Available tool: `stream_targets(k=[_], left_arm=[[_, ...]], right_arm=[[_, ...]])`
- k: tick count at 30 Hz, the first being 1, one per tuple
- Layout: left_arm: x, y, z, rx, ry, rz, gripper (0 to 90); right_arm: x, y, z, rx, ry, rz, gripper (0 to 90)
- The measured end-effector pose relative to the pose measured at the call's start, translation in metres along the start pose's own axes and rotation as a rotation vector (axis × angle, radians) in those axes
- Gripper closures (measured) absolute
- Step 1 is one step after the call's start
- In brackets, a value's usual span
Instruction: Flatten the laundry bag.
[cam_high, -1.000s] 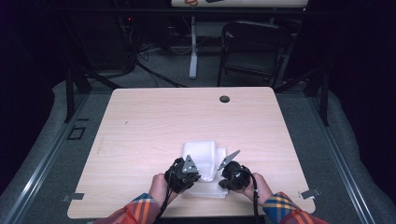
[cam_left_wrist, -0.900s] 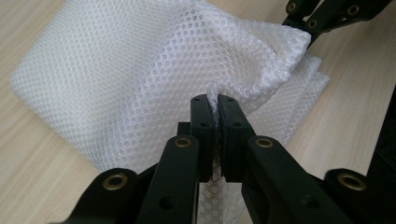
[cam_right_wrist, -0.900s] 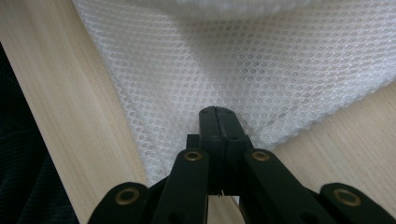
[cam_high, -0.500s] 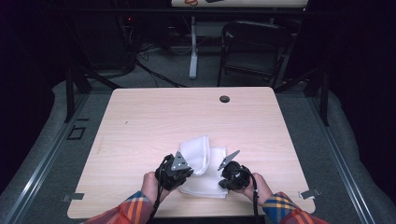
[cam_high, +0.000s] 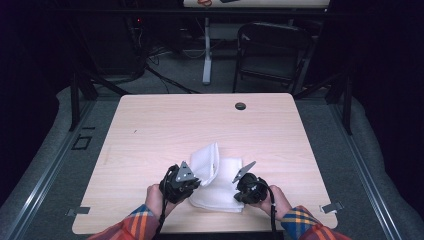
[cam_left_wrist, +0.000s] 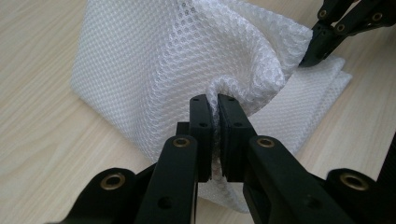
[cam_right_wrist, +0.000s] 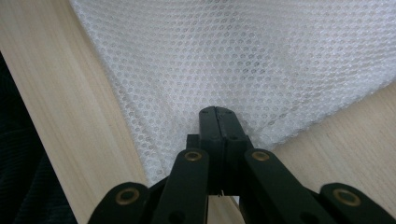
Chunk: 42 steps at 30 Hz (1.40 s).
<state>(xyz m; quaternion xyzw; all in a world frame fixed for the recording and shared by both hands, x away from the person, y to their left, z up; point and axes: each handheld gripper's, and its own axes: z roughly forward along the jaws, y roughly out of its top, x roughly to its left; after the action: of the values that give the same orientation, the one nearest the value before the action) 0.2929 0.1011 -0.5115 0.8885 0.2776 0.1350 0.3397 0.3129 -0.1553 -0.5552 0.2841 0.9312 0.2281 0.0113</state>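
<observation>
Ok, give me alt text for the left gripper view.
The left tongs, black, are shut on a bunched fold of white mesh cloth, which rises in a puckered ridge above a pale wooden table. At top right, the right tongs meet the cloth's far edge.

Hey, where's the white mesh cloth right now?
In the high view the cloth lies on the table's near edge, just right of centre, between the left tongs and right tongs, both clamped on it.
</observation>
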Motion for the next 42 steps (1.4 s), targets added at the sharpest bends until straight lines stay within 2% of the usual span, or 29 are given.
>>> stream_targets(k=[8, 13, 26, 36, 42], left_arm=[[0.005, -0.006, -0.006, 0.014, 0.013, -0.008, 85.5], [0.007, -0.009, -0.008, 0.002, 0.020, -0.019, 85.5], [0.008, -0.011, -0.009, 0.034, 0.035, -0.032, 85.5], [0.006, -0.015, -0.007, 0.073, 0.045, -0.035, 85.6], [0.010, -0.018, -0.005, 0.069, 0.040, -0.079, 85.7]], right_arm=[[0.000, 0.000, 0.000, 0.004, -0.001, 0.001, 90.0], [0.000, 0.001, -0.001, 0.021, -0.012, -0.006, 90.0], [-0.002, 0.000, -0.002, 0.029, -0.007, -0.004, 90.0], [-0.001, 0.000, -0.004, 0.053, -0.047, -0.015, 90.0], [-0.005, -0.002, -0.005, 0.051, -0.047, -0.004, 90.0]])
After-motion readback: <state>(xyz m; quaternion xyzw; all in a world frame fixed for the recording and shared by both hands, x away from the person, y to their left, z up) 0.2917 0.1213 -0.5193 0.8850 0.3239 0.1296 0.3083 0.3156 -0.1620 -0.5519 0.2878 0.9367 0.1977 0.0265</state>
